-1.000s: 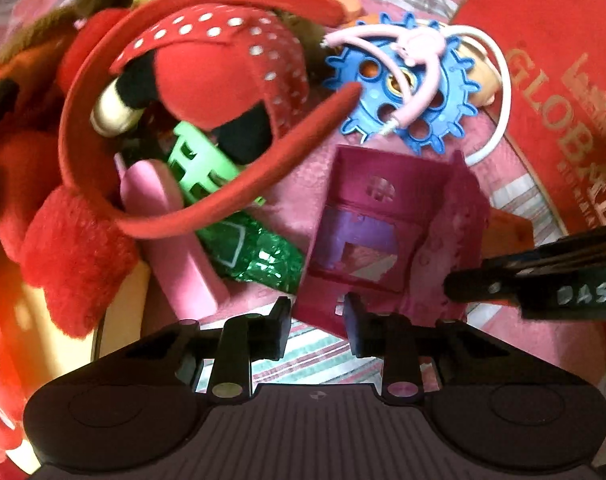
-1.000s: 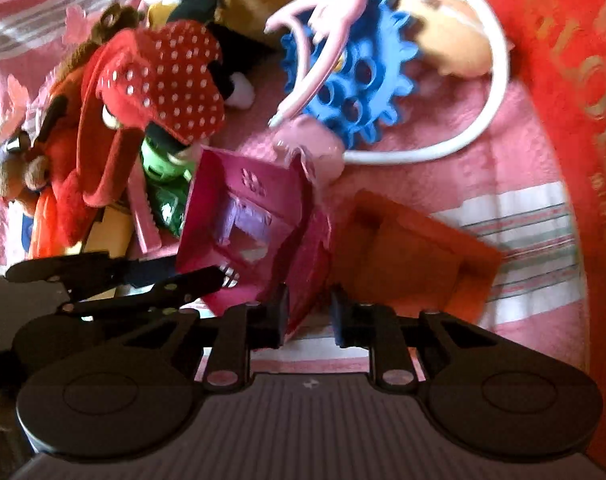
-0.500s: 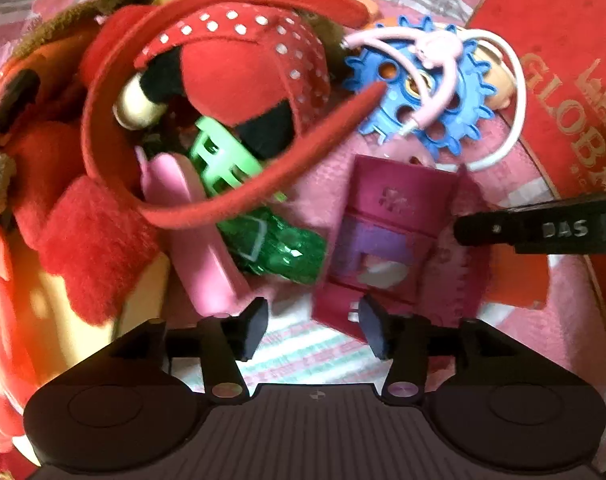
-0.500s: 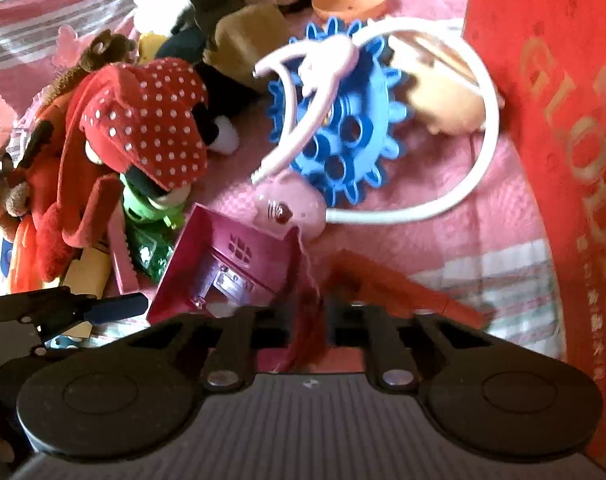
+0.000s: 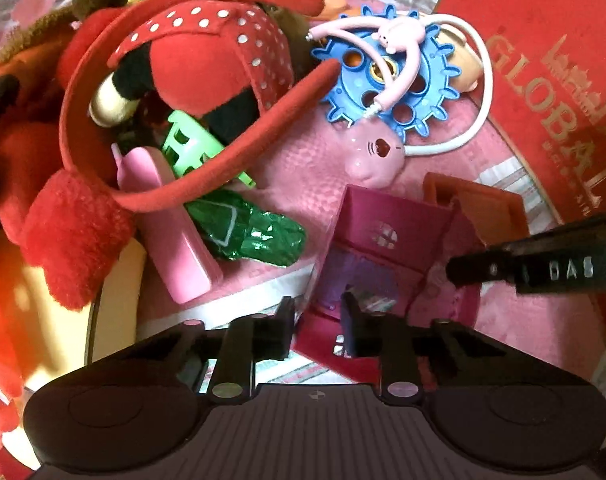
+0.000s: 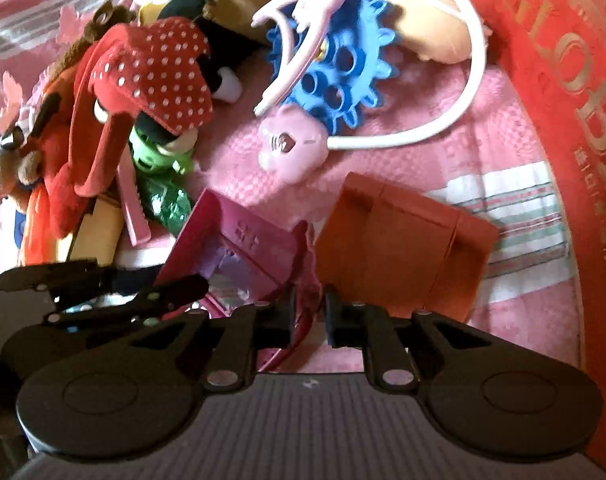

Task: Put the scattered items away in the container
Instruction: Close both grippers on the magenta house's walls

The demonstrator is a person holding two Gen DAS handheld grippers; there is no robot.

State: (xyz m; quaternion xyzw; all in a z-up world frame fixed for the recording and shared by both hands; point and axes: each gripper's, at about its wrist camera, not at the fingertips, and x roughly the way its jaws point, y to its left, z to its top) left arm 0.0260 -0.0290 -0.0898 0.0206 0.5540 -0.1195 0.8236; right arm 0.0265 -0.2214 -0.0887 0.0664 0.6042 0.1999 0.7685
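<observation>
Item under inspection: the magenta moulded-plastic toy house shell, lying on the pink woven cloth with striped bands at 6 o'clock in both wrist views, just beside an orange plastic tray piece at its 3 o'clock. I judge it light, stiff and hollow, with thin, smooth walls that could flex or slip. The wall edges are the best holds. My left claw is closing and pinches the near wall. My right claw is easing apart, with the side wall between its fingers and a sliver of gap beside it. The cloth is soft and may snag. What lies beneath it I cannot tell. A heap of red plush toys crowds 10 o'clock. The red box with gold lettering, presumably the container, lies at 2 o'clock.
</observation>
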